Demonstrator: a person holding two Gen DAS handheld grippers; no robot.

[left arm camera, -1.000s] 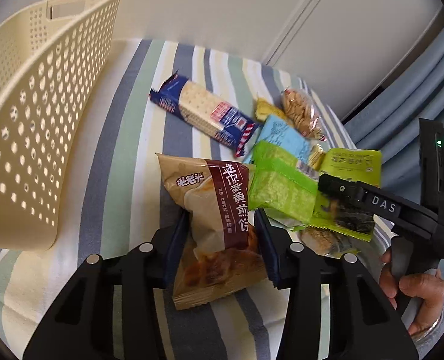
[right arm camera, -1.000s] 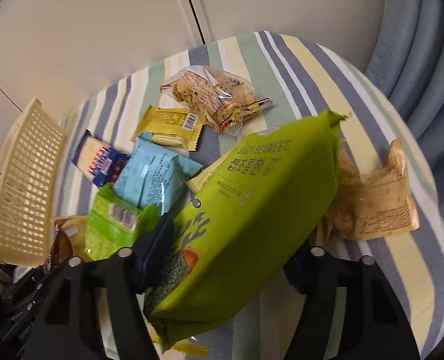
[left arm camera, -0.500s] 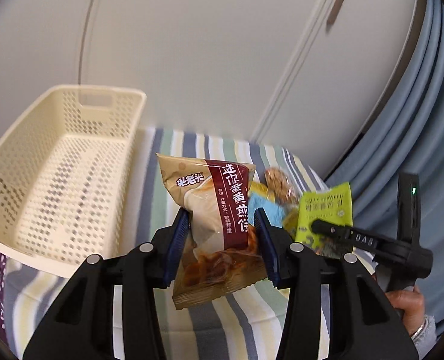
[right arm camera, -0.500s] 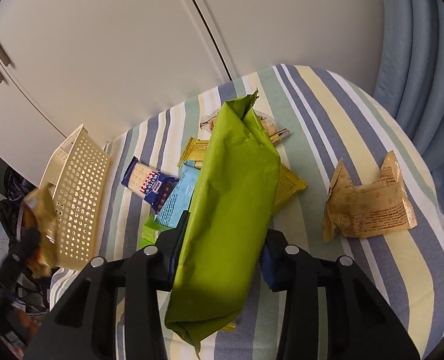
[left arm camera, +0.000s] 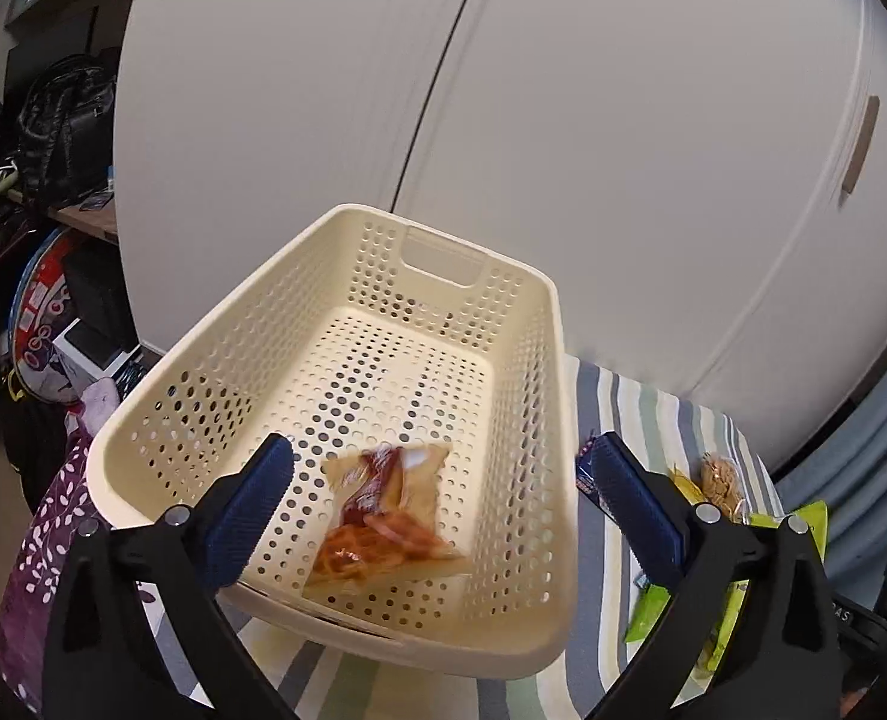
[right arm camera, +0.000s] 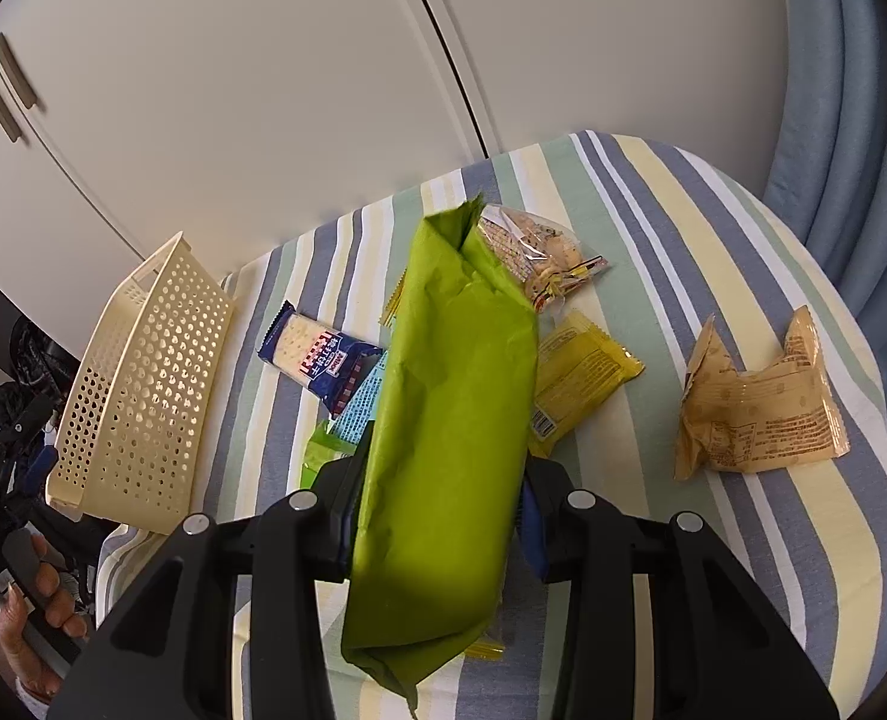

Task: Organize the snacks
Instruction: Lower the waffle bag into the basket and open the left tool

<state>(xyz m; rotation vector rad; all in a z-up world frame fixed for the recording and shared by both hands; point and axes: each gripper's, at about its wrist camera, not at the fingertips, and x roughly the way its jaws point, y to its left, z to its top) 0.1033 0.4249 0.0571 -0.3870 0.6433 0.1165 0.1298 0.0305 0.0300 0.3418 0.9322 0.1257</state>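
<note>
currently the left gripper [left arm camera: 437, 504] is spread wide over the cream perforated basket [left arm camera: 554, 360], its blue pads holding nothing. a tan snack packet [left arm camera: 383, 516], blurred, is inside the basket near the front wall; whether it rests on the floor cannot be told. the right gripper [right arm camera: 440, 516] is pinching a green seaweed bag [right arm camera: 449, 420] raised above the striped cloth [right arm camera: 743, 540]. on the cloth lie a blue cracker pack [right arm camera: 323, 360], a yellow packet [right arm camera: 581, 372], a clear cracker bag [right arm camera: 533, 246] and, well apart, a crumpled tan wrapper [right arm camera: 755, 408].
</note>
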